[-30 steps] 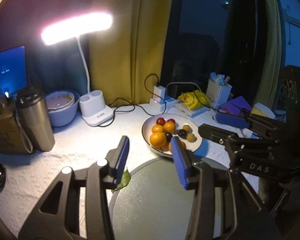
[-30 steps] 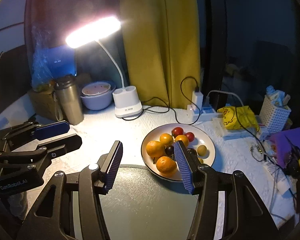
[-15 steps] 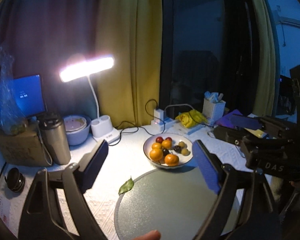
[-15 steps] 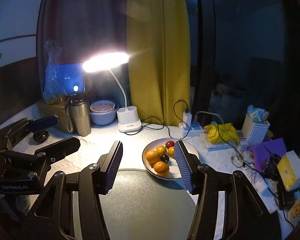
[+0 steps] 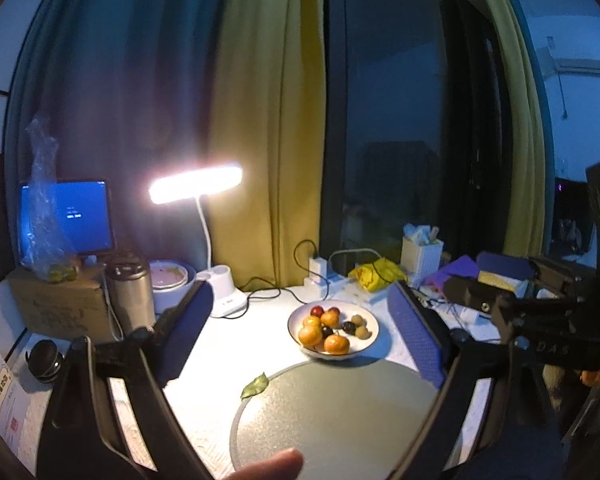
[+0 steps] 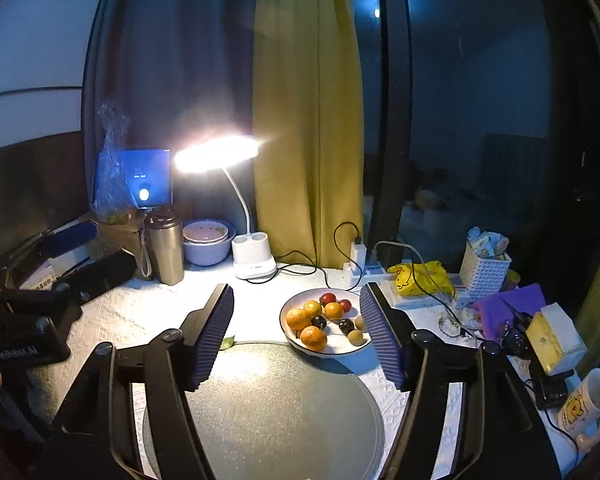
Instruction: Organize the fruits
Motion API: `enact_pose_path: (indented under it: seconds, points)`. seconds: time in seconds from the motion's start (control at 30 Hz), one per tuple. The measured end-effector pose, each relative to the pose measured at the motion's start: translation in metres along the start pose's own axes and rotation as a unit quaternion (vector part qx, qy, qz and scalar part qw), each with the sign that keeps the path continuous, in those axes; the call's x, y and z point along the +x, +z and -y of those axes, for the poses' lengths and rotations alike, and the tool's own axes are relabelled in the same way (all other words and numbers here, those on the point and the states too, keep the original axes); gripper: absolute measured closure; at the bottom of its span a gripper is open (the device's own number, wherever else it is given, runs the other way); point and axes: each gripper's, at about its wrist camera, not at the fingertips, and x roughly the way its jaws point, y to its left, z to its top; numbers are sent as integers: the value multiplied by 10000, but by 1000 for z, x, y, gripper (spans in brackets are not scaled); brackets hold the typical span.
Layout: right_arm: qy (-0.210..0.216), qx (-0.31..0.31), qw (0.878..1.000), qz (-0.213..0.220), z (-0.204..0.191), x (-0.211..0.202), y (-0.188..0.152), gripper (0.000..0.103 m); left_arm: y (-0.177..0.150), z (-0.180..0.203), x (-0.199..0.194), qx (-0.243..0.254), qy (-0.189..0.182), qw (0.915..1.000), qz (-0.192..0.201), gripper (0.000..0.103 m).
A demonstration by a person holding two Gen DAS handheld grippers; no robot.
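The left gripper is standing with its two blue pads spread wide, and nothing is lying between them; its jaws have just been opening. The right gripper is also holding its pads apart with only air between them, and its jaws have just been opening too, though less wide than the left ones. Both grippers are hanging above the near part of the table and are touching no fruit.

Below and just ahead of the fingers a round grey tray is lying flat on the white tablecloth, and it is bare. A small green leaf is resting at the tray's left edge. Just behind the tray the white plate is carrying the fruits: several oranges, two red ones at the far side, some dark ones in the middle and pale small ones at the right; what kind the small ones are, I cannot say surely.

Further back a desk lamp is shining, with a steel flask and a bowl at its left. At the bottom of the left view a fingertip is showing.
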Motion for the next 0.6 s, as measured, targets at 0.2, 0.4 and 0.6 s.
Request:
enact_pose_path:
  seconds: [0.2,0.4,0.6]
  points:
    - [-114,9,9997,205,-2,-27,-5,34,-6,2,-25,71,-14,9997,217,13]
    - [-263,71,9993,251,0,-46,-18,34,-13,3,-50,152,184,9990,385,8]
    - [-375,132,9991,162,4,-51,-30,34,-15,0,-61,123,129,9988,459,8]
